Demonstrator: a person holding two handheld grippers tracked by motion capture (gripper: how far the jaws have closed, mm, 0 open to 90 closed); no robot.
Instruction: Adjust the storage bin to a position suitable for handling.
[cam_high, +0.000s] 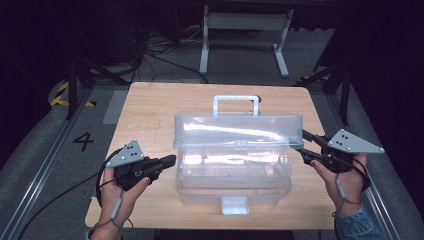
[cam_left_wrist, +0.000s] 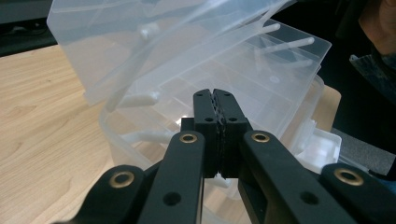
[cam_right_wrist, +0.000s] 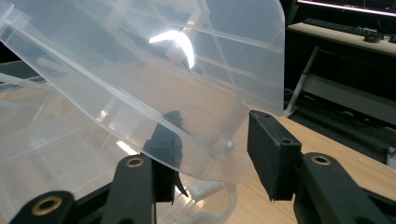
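A wooden worktop (cam_high: 150, 107) fills mid-frame in the high view. At its centre sits a clear plastic box (cam_high: 232, 185), its lid (cam_high: 237, 131) raised partway, compartments looking empty. At right, the right gripper (cam_high: 303, 145) straddles the lid's edge, jaws apart, not pressing. At left, the left gripper (cam_high: 172, 160) is closed on nothing, beside the box.

Clear plastic box (cam_high: 235, 160), pale wood-grain table (cam_high: 150, 110), black tools with grey plates.
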